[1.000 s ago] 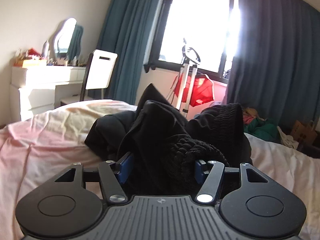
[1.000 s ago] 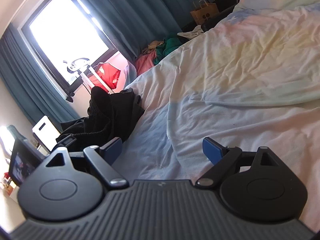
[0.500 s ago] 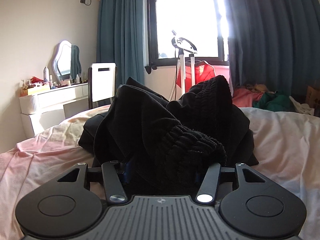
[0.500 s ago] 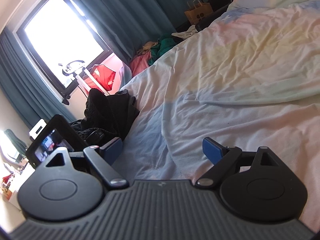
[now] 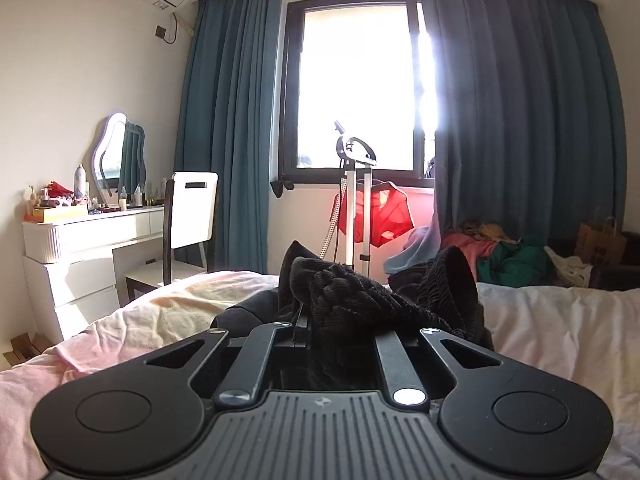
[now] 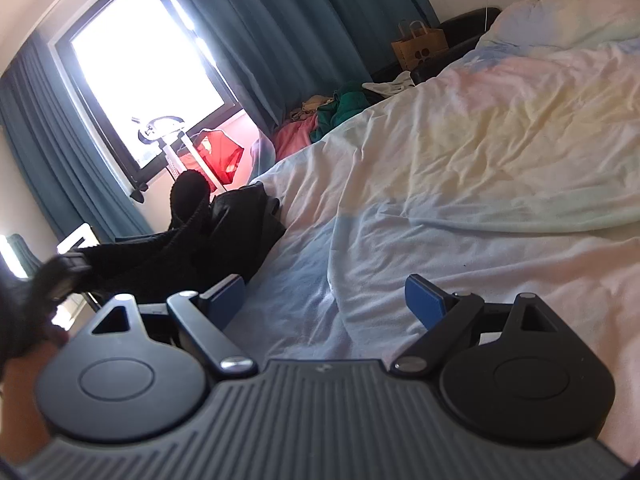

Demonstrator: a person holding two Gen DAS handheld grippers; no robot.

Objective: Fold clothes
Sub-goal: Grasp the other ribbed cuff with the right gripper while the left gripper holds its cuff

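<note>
The jaws of the left gripper [image 5: 340,340] are seen drawn close together, clamped on a fold of the black knit garment [image 5: 360,304], whose ribbed cloth is bunched between the fingers and spills over them; the blue pads are hidden by the fabric; the jaws of the right gripper [image 6: 326,300] are spread wide apart with nothing between them, and both blue pads [image 6: 420,300] are exposed above the sheet; the black knit garment is heaped on the bed [image 6: 460,160] near its foot, partly lifted at the pinched edge, with one ribbed end raised upright towards the window; in the right wrist view the same dark heap [image 6: 224,232] is seen to the left of the open fingers, well apart from them; the bed is covered by a creased pastel sheet; beyond it a garment steamer stand [image 5: 356,200] with a red top [image 5: 384,216] is seen before the window, a white dressing table [image 5: 80,248] is placed at the left, and a pile of coloured clothes [image 5: 512,256] is seen at the right beside the dark curtain [image 5: 520,120]
</note>
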